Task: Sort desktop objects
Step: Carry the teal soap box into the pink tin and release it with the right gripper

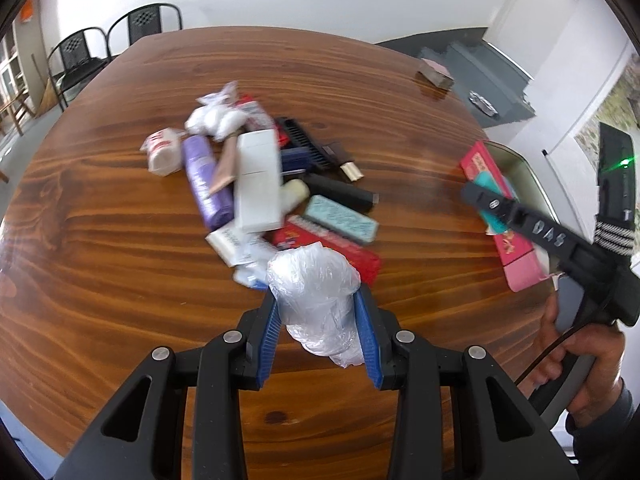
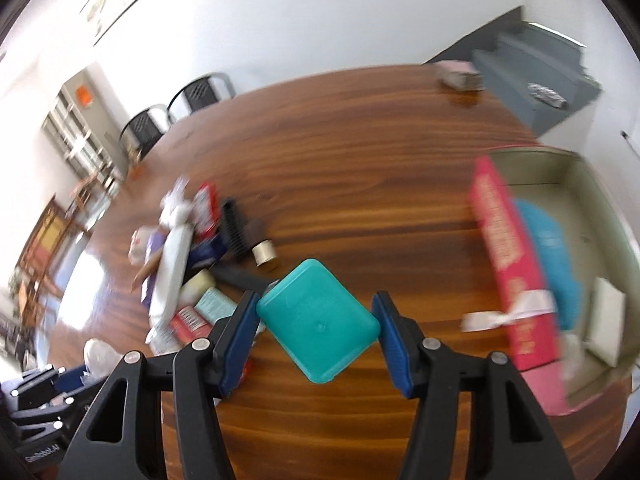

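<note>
My left gripper (image 1: 316, 300) is shut on a crumpled clear plastic bag (image 1: 314, 280) and holds it above the wooden table (image 1: 120, 248). My right gripper (image 2: 316, 304) is shut on a teal plastic case (image 2: 318, 326), held over the table's right half; the gripper also shows in the left wrist view (image 1: 480, 200). A heap of small objects (image 1: 256, 176) lies mid-table: a white box (image 1: 258, 180), a purple roll (image 1: 206, 180), a black comb (image 1: 304, 142), a teal packet (image 1: 340, 220). An open pink box (image 2: 516, 264) stands at the right edge.
The pink box has a green-grey inside (image 2: 568, 200) holding a blue item (image 2: 548, 248) and a white pad (image 2: 608, 320). A small box (image 1: 434, 72) sits at the far table edge. Black chairs (image 1: 120, 36) stand behind the table. A grey cabinet (image 1: 492, 76) is at the back right.
</note>
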`<state>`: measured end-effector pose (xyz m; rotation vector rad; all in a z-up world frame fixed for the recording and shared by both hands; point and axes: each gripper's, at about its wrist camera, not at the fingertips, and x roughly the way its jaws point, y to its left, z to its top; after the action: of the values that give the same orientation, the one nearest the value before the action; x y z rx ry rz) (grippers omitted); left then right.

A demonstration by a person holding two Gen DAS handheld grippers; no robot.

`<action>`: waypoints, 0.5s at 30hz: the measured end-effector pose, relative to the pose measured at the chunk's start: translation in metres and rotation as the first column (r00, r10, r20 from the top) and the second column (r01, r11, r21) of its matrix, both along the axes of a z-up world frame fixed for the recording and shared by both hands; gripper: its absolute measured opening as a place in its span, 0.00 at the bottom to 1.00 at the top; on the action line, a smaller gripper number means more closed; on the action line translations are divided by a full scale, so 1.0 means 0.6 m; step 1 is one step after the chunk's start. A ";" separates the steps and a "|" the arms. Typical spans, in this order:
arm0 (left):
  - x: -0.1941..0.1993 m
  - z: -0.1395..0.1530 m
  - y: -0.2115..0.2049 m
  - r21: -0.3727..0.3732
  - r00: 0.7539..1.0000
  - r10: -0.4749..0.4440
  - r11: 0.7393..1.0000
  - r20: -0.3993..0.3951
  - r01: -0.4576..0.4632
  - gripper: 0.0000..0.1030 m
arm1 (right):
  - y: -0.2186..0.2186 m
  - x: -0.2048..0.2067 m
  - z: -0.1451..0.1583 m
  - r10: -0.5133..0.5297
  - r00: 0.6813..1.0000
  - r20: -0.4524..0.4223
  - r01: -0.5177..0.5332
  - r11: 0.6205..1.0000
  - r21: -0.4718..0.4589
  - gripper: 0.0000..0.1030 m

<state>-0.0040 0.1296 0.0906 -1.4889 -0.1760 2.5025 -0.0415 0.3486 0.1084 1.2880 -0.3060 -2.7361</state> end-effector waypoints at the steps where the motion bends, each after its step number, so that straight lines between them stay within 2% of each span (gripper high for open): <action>1: 0.000 0.002 0.012 0.000 1.000 -0.009 1.000 -0.003 0.009 0.38 | 0.023 0.006 0.008 -0.033 0.999 -0.017 0.033 0.999 0.003 0.60; 5: 0.002 0.008 0.055 0.000 0.999 -0.045 0.999 -0.013 0.045 0.38 | 0.098 0.020 0.022 -0.137 0.989 -0.051 0.138 0.990 0.014 0.60; 9: 0.006 0.011 0.092 -0.006 0.997 -0.074 0.997 -0.019 0.074 0.38 | 0.163 0.020 0.005 -0.213 0.977 -0.029 0.214 0.976 0.026 0.60; 12: 0.009 0.017 0.118 -0.011 0.996 -0.086 0.996 -0.028 0.085 0.38 | 0.197 0.024 -0.013 -0.250 0.968 -0.006 0.250 0.967 0.047 0.60; 15: 0.009 0.021 0.140 -0.013 0.995 -0.092 0.996 -0.035 0.092 0.38 | 0.215 0.031 -0.029 -0.240 0.971 0.021 0.238 0.968 0.078 0.60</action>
<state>0.0017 0.2136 0.1031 -1.4221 -0.0861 2.4591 -0.0231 0.4774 0.0907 1.3964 -0.3891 -2.9552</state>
